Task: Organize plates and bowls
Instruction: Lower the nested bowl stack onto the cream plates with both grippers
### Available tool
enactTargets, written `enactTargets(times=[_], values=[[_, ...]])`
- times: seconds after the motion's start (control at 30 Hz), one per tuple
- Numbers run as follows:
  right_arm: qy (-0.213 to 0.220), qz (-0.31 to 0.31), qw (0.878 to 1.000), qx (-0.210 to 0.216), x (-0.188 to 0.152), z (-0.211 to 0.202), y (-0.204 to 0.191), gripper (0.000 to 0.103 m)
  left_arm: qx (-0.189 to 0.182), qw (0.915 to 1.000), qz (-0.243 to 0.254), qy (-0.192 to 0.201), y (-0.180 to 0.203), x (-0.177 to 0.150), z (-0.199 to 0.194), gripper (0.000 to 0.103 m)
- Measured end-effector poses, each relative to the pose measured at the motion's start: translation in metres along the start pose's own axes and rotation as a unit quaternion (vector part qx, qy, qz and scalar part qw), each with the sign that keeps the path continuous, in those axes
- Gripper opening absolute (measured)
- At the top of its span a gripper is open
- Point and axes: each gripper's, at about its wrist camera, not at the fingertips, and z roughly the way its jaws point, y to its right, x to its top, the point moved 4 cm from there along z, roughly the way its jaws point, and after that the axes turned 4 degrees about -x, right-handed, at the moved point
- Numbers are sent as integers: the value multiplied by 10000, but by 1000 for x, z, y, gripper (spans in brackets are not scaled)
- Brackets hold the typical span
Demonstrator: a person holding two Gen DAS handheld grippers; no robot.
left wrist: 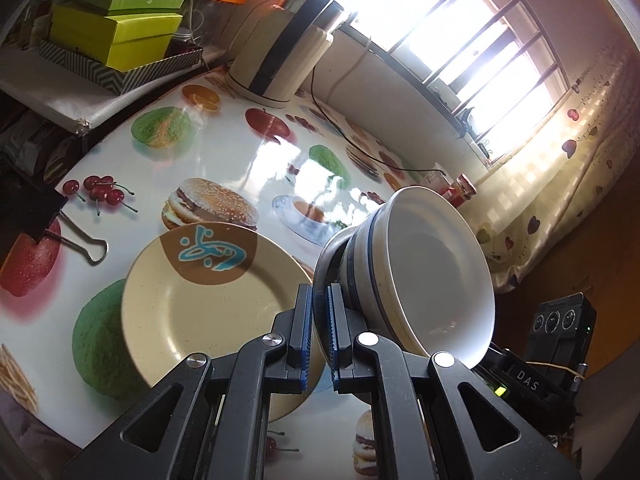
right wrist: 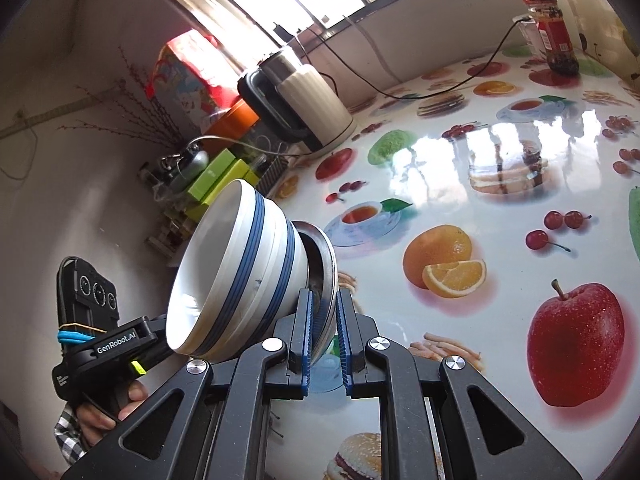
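Right now the table [left wrist: 248, 152], covered in a glossy fruit-print cloth, carries a cream plate [left wrist: 208, 300] lying flat near its front edge, with a kettle [left wrist: 280, 56] and green boxes [left wrist: 116, 28] well behind it. Above the table hangs the stack being moved: white bowls with blue bands [right wrist: 240, 268] nested in a metal dish [right wrist: 324, 264], the whole stack tipped steeply on its side. Both tools are clenched on the metal dish's thin rim, the left tool [left wrist: 320, 332] from one side and the right tool [right wrist: 324, 336] from the other.

My worry is the tilt: the bowls are only nested, not gripped, so they could slide out of the metal dish and drop. If the two hands drift apart or twist unevenly, the thin rim could also slip from the pads.

Only the left wrist view shows the cream plate, probably the landing spot, just beside the stack. Only the right wrist view shows the person's hand [right wrist: 100, 412] on the other tool's handle, a red-lidded jar [right wrist: 554, 32] far across the table, and the open stretch of cloth beyond the stack
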Motion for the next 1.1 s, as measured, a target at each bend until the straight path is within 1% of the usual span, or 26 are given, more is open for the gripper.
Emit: enactTargets(times=[0.77,1.1], values=[[-478,-333,9982,147,-6,53,-41,12,332,9985,-395,204,-56,9,-24,6],[-649,-412,9970,132,-11,69,-51,12,428,9975,-522,212,-71,8,-27,6]])
